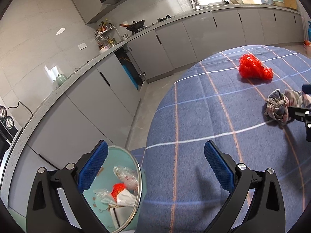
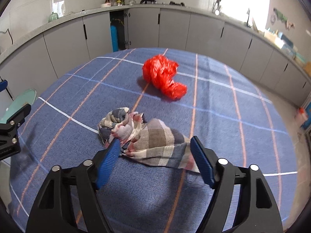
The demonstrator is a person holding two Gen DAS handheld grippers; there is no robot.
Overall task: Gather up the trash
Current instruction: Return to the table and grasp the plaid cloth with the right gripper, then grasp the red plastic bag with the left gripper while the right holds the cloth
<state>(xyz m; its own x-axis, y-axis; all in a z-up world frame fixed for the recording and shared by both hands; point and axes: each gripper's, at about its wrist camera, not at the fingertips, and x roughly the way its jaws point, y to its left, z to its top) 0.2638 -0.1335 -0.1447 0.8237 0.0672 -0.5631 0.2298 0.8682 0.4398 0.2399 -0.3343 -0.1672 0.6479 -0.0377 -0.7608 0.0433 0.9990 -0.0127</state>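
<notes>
Two soft heaps lie on my round, blue checked tablecloth [image 2: 223, 116]: a crinkled red plastic bag [image 2: 163, 75] and a crumpled plaid cloth [image 2: 143, 136]. My right gripper [image 2: 155, 155] straddles the cloth, ribbed pads seemingly not pressing. My left gripper [image 1: 155, 165] gapes empty above the mint bin [image 1: 108, 190].

right gripper [image 1: 303, 114] cut off at frame edge; red bag [image 2: 164, 75] blurred.

Grey cabinets [image 2: 175, 29] run round the kitchen under a speckled counter [image 1: 58, 89], pale tiled walls [image 1: 38, 38] above, a wok [image 1: 135, 24] on the stove, daylight pouring through the window [image 2: 243, 0].
</notes>
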